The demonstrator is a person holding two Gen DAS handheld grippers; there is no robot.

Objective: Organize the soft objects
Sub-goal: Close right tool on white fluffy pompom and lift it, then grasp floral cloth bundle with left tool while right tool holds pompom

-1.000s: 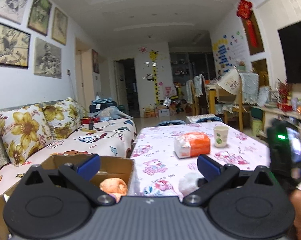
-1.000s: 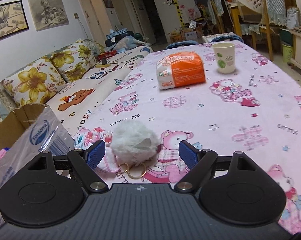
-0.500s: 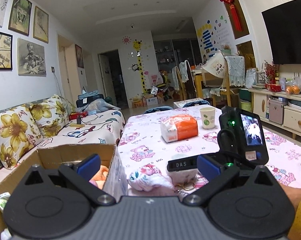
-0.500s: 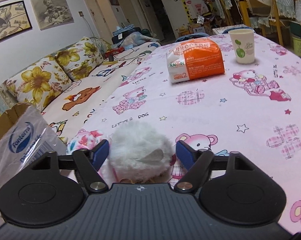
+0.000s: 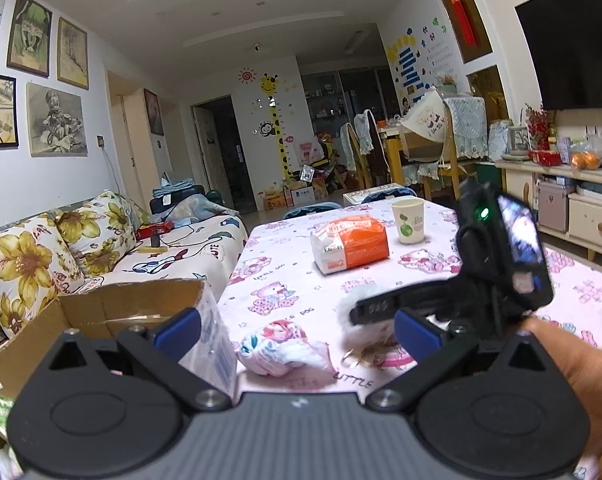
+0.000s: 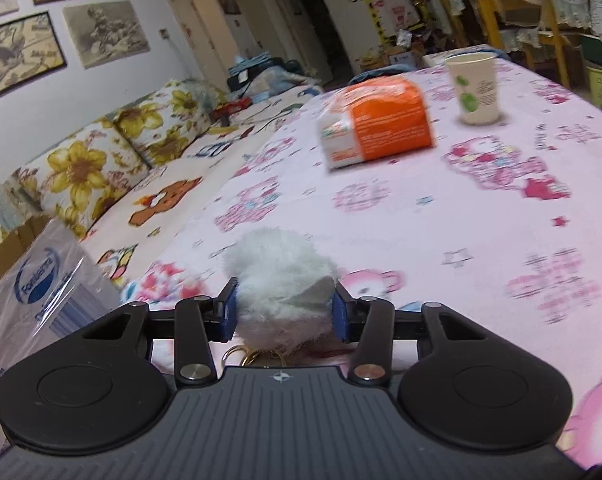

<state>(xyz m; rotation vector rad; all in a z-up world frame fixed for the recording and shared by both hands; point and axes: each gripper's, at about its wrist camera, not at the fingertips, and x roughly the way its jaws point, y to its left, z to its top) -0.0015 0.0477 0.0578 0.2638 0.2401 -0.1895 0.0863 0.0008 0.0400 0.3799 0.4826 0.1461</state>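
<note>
A white fluffy ball (image 6: 283,284) with gold key rings (image 6: 245,356) lies on the pink cartoon tablecloth (image 6: 441,220). My right gripper (image 6: 285,312) has its jaws closing around it, and both blue pads touch the fluff. In the left wrist view the same white fluffy ball (image 5: 361,308) shows partly behind the right gripper's finger. A rolled floral cloth (image 5: 281,344) lies just left of it. My left gripper (image 5: 297,332) hangs open above the table's near edge with nothing between its pads. A hand (image 5: 561,360) holds the right gripper.
An open cardboard box (image 5: 101,308) with a clear printed plastic bag (image 6: 41,280) stands left of the table, against the sofa (image 5: 61,248). Farther back on the table sit an orange tissue pack (image 6: 381,124) and a paper cup (image 6: 475,88).
The right gripper's jaws have come in from wide apart onto the white fluffy ball after sliding forward around it. The left gripper has drifted down and stays open.
</note>
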